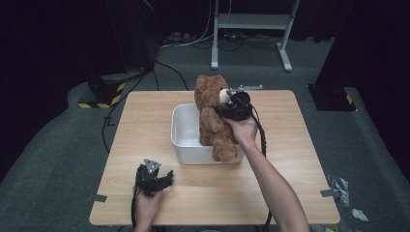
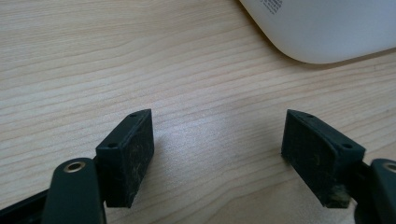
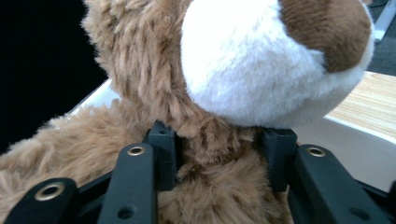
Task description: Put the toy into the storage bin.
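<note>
Dark curtains and grey carpet surrounded the wooden table [image 1: 290, 159], and the white bin [image 1: 186, 140] near its middle serves as the landmark.

Nearest the person, in front of the bin and toward its left corner, the left gripper [image 1: 162, 180] rested low over the bare tabletop. In the left gripper view [image 2: 217, 154] its two black pads stood wide apart with nothing but wood grain between them, and a rounded corner of the bin [image 2: 327, 32] showed ahead of them, apart from the pads.

Farther in, the teddy bear [image 1: 212, 116] sat upright at the right end of the bin, its feet hanging over the bin's front wall and its head rising above the rim. The right gripper [image 1: 226, 107] reached in from the bin's right side, level with the bear's neck. In the right gripper view [image 3: 219, 158] the jaws stood on either side of the neck just under the white muzzle of the teddy bear [image 3: 252, 65], fur bulging between them; the pads touched the fur, though how hard they pressed could not be told.

Beyond the bin, past the table's far edge, a white metal stand [image 1: 251, 21] stood on the carpet.
</note>
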Tool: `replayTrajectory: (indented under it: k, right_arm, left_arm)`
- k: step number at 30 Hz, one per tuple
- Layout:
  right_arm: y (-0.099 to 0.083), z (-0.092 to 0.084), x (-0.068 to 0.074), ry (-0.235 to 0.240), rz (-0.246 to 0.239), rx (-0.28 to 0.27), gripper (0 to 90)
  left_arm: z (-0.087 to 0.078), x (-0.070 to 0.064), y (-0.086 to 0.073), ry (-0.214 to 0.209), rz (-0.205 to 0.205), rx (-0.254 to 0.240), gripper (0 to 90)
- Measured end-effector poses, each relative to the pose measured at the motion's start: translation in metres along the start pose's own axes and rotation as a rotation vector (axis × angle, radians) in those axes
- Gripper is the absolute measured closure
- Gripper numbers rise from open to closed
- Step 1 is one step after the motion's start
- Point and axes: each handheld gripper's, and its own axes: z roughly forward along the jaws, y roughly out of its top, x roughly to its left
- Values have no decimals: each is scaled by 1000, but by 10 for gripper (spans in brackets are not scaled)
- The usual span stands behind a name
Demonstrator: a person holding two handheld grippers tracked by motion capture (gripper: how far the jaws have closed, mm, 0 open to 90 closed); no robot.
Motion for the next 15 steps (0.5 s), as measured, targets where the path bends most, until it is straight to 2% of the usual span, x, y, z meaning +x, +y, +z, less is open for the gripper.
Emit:
replayTrajectory:
  k: [10,15]
  right_arm:
    - [1,-4,-1,2,15,22,477]
    - [1,-6,-1,8,16,30,465]
  left_arm:
    - [0,0,0,0,3,0,253]
    - [0,0,0,1,2,0,253]
